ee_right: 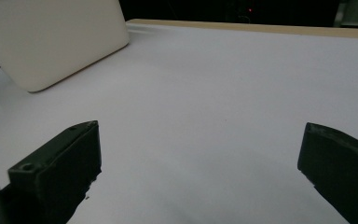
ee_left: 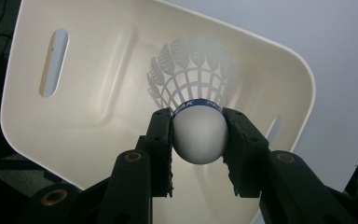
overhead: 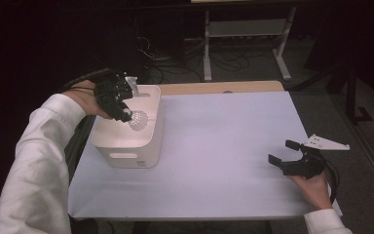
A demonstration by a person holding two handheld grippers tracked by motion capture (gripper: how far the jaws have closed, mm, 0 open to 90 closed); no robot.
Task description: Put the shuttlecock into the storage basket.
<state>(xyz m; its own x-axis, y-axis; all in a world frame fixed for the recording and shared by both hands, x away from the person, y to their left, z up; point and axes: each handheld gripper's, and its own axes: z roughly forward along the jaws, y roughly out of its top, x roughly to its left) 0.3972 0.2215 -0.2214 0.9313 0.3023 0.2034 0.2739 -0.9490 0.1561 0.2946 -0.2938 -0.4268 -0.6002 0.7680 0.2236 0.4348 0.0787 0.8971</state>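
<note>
left gripper [ee_left: 199,140]: shuttlecock [ee_left: 196,112] clamped by its cork, held over the open bin [overhead: 108,150], far left of tabletop [overhead: 214,146] | release judged outstanding | right gripper [overhead: 289,155]: fingers parted, empty, near right

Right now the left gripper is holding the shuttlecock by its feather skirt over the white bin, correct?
Not quite. The left gripper holds the shuttlecock by its rounded white cork, not the skirt, over the white bin. The left gripper view shows it.
</note>
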